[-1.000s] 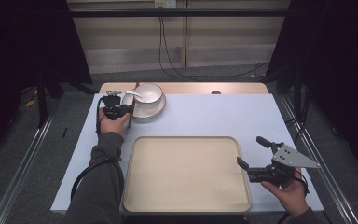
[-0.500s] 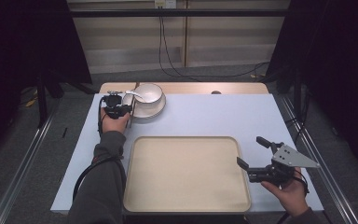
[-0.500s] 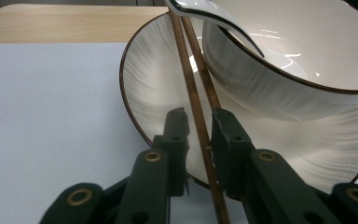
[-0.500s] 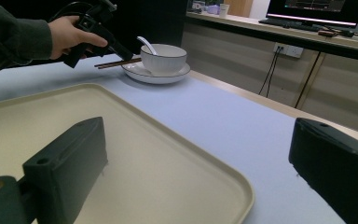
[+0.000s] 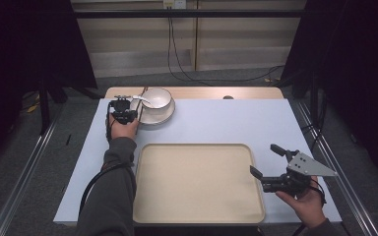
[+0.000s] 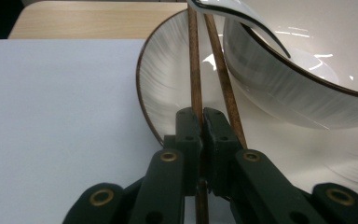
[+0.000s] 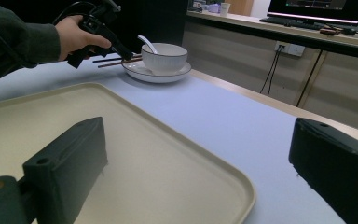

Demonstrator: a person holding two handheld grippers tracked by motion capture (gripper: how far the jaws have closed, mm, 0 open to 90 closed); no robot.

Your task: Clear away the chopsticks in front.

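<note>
A pair of brown chopsticks (image 6: 221, 79) lies across the left rim of a white plate (image 6: 168, 79), which carries a white bowl (image 6: 303, 93) with a white spoon (image 6: 242, 16) in it. My left gripper (image 6: 203, 114) is shut on the left chopstick (image 6: 195, 70), and the other stick runs past its right jaw. From above, the left gripper (image 5: 123, 109) sits just left of the plate (image 5: 163, 117) and bowl (image 5: 156, 98) at the far left of the table. My right gripper (image 5: 265, 160) is held wide open and holds nothing, at the right edge of the beige tray (image 5: 197, 182).
The beige tray (image 7: 121, 135) lies under and ahead of my right gripper (image 7: 205, 154), with the bowl (image 7: 164, 57) and the left gripper (image 7: 105, 32) beyond it. A pale blue mat (image 5: 226, 123) covers the wooden table. Cables hang behind the table's far edge.
The left gripper has edged slightly forward along the chopsticks toward the plate. The right gripper has not moved.
</note>
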